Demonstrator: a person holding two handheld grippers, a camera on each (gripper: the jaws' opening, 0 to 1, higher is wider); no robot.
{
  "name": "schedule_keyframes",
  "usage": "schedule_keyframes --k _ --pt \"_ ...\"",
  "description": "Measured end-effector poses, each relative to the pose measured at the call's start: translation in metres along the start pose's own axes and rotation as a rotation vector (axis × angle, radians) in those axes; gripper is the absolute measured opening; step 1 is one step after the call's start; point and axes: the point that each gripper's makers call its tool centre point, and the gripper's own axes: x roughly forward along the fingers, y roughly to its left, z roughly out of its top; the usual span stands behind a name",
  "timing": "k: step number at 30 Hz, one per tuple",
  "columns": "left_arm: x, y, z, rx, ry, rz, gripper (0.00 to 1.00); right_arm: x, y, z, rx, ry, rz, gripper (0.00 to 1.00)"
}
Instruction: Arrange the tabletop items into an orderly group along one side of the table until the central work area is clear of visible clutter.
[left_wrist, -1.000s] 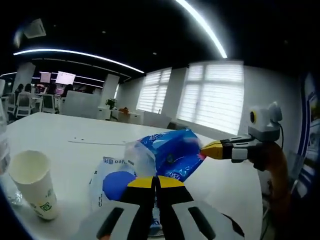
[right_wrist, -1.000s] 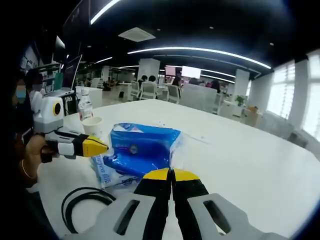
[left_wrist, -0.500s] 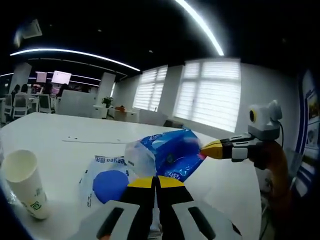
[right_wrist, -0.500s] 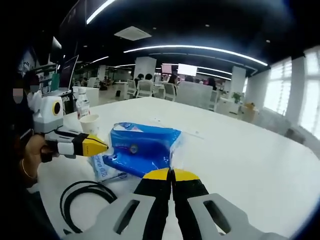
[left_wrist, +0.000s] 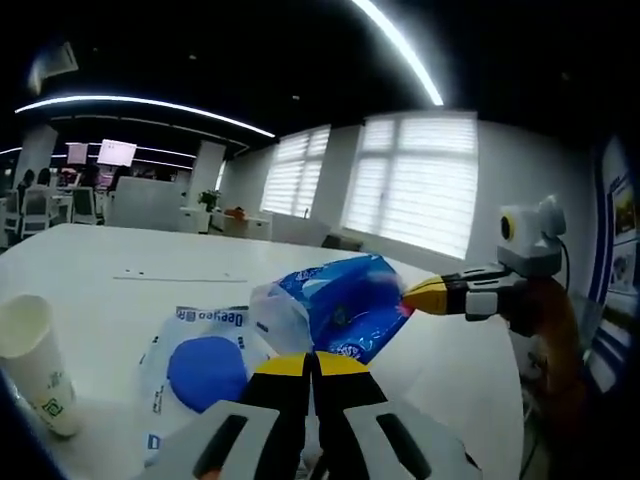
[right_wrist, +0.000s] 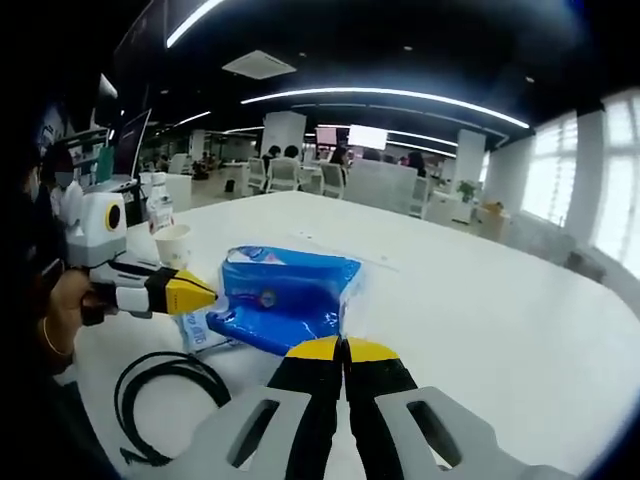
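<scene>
Both grippers (left_wrist: 312, 362) (right_wrist: 343, 348) clamp the blue pack (right_wrist: 285, 297); cup (right_wrist: 171, 243), black cable (right_wrist: 160, 400) nearby

In the right gripper view we saw the tissue pack (right_wrist: 283, 298) at 12 o'clock of the jaws on the table (right_wrist: 480, 310), the cable (right_wrist: 160, 400) at 9 o'clock, and the paper cup (right_wrist: 172, 244) with the bottle (right_wrist: 159, 207) behind it at 10 o'clock. A wipes packet (left_wrist: 200, 365) lay partly under the pack.

A glossy blue plastic tissue pack (right_wrist: 283, 299), a matt paper cup (left_wrist: 30, 360) and a smooth white tabletop (right_wrist: 480, 330) are seen.
</scene>
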Motion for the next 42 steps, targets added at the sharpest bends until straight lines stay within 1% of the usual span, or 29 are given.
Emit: schedule_keyframes --k 19,24,25,26,31,42 --pt "0.014 -0.008 -0.008 0.01 0.028 -0.022 0.0 -0.004 -0.011 -0.011 0.037 0.009 -0.021 0.0" --pt "0.019 -0.01 -0.013 -0.015 0.051 -0.061 0.0 -0.005 -0.016 -0.013 0.049 0.007 -0.035 0.0" --pt "0.019 -0.01 -0.012 -0.005 0.046 -0.059 0.0 -0.004 -0.017 -0.013 0.058 0.006 -0.031 0.0" --pt "0.02 -0.008 -0.011 0.026 0.042 -0.048 0.0 -0.004 -0.016 -0.013 0.066 0.003 -0.026 0.0" --pt "0.023 -0.011 -0.014 0.043 0.063 -0.054 0.0 -0.001 -0.019 -0.015 0.067 0.008 -0.031 0.0" --pt "0.03 -0.024 -0.004 0.041 0.035 -0.098 0.0 -0.005 -0.035 -0.02 0.092 0.013 -0.068 0.0"
